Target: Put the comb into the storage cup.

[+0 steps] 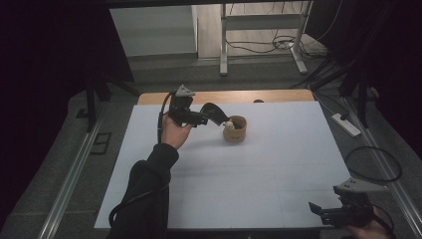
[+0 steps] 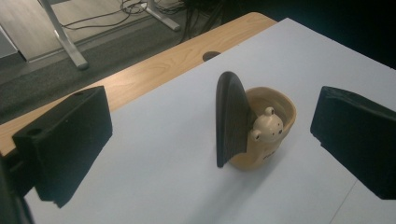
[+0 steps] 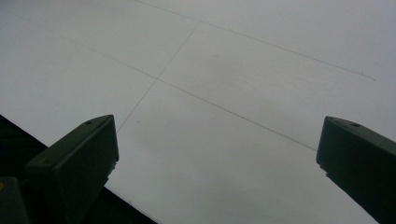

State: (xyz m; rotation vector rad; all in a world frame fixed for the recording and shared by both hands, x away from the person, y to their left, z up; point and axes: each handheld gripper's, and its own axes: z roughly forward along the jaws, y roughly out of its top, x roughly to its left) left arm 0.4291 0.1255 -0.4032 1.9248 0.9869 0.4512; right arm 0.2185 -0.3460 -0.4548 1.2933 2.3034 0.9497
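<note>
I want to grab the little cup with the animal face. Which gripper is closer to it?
The left gripper. It hovers just beside the cup, jaws open, with a dark flat piece leaning on the cup. The right gripper waits far off at the table's near corner.

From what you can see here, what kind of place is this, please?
Probably a lab or recording setup, not a home: a table covered by a white sheet, black curtains at the sides, loose cables on the floor, and a hand-held gripper near a small tan cup.
</note>
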